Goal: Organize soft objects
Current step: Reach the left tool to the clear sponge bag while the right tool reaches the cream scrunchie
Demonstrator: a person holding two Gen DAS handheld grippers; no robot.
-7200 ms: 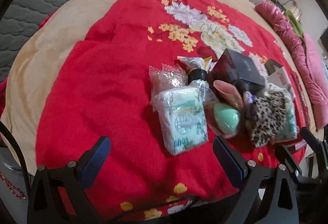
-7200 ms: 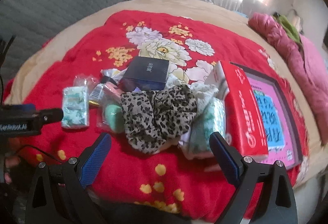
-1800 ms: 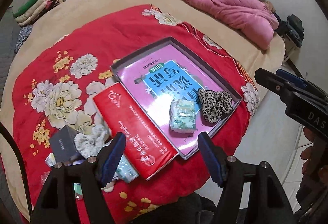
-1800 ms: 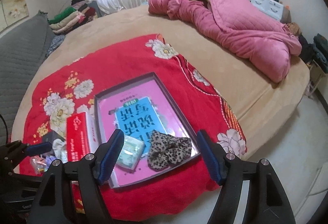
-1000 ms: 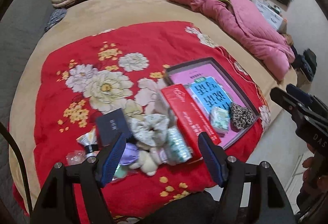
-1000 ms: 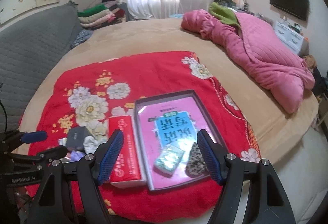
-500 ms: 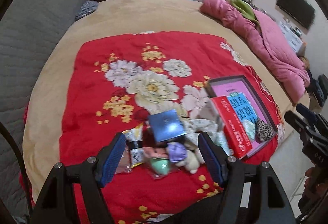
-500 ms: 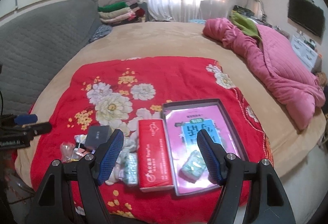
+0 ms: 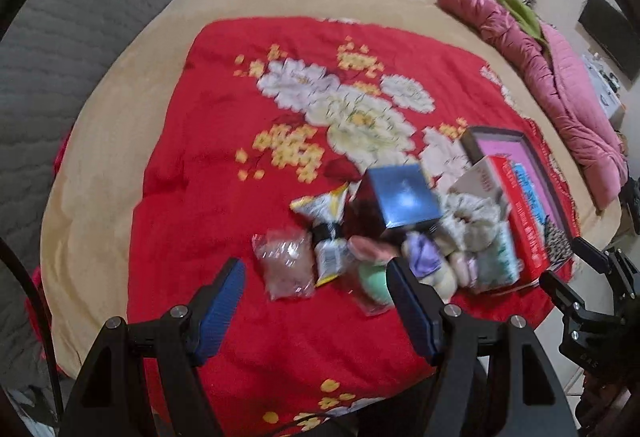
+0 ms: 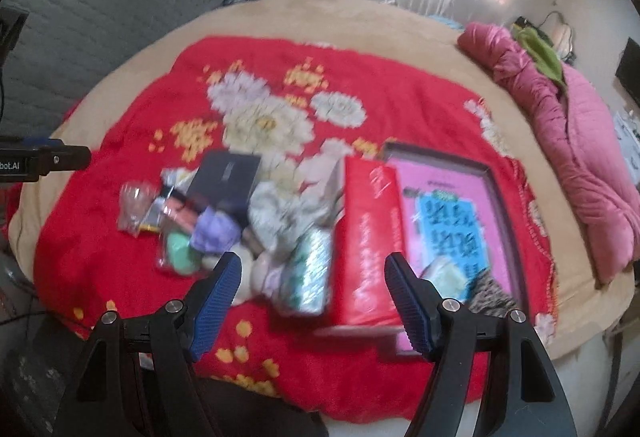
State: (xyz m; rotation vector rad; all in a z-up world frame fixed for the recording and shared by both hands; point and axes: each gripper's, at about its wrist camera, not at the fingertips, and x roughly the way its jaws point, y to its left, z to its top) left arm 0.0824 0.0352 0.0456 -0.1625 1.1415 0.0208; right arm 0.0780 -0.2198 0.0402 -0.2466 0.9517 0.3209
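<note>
Since the earlier frames both views have been swung back from the pink tray toward the pile, which is now seen nearer and blurred. On the red floral blanket [image 9: 208,165], from left to right, a clear plastic bag [image 9: 286,269], a snack packet [image 9: 326,205], a green sponge [image 9: 372,279], a blue box [image 9: 404,195], a purple scrunchie [image 10: 214,231] and a grey-white scrunchie [image 10: 288,213] are still left unsorted beside the red box [image 10: 370,233]. In the pink tray [image 10: 496,173] a tissue pack [image 10: 446,279] and a leopard scrunchie [image 10: 490,295] are already placed, so the task is judged as partly done. The left gripper [image 9: 316,299] is held spread wide and empty above the pile; the right gripper [image 10: 314,295] is also spread, nothing being touched.
</note>
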